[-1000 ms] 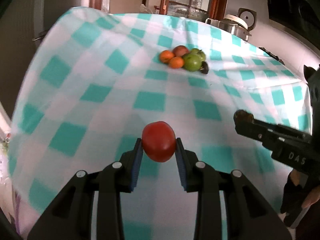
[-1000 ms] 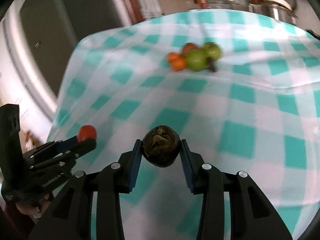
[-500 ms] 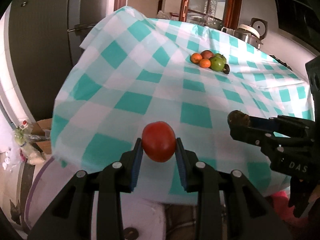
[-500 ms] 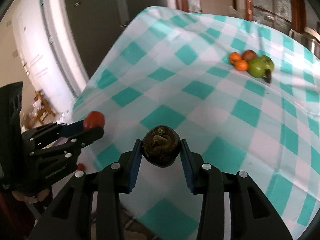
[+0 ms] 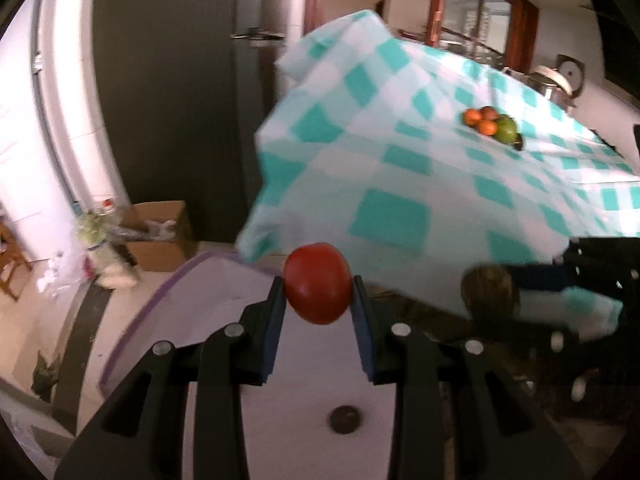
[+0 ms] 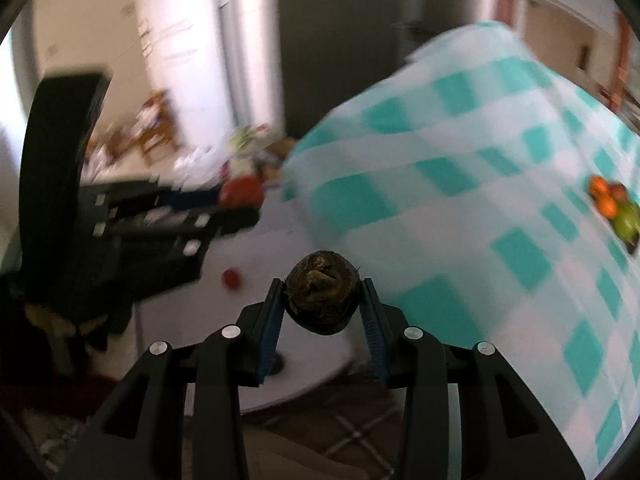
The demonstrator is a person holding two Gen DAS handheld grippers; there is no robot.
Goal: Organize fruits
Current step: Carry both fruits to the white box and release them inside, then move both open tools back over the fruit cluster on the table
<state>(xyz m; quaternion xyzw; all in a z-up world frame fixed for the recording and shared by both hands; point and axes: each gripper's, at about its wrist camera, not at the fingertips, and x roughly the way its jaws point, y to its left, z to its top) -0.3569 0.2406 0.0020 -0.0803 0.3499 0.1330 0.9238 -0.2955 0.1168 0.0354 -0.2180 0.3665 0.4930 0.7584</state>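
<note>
My left gripper (image 5: 318, 294) is shut on a red tomato (image 5: 318, 282), held past the table's corner above a low white round surface (image 5: 192, 320). My right gripper (image 6: 320, 294) is shut on a dark brown rough round fruit (image 6: 321, 292), also over that white surface (image 6: 256, 248). In the left wrist view the right gripper (image 5: 486, 292) shows blurred at the right with its brown fruit. In the right wrist view the left gripper (image 6: 240, 200) shows at the left with the tomato. A pile of oranges and green fruits (image 5: 494, 124) lies far off on the checked tablecloth (image 5: 400, 152).
A small red fruit (image 6: 231, 279) lies on the white surface. A dark round spot (image 5: 344, 420) marks that surface near its middle. A cardboard box (image 5: 160, 236) and bags stand on the floor by a dark door (image 5: 172, 80). Pots (image 5: 556, 84) sit behind the table.
Both grippers have swung left off the tabletop, past its corner, to above the low white surface, each keeping its fruit. The fruit pile has drifted far to the right in both views.
</note>
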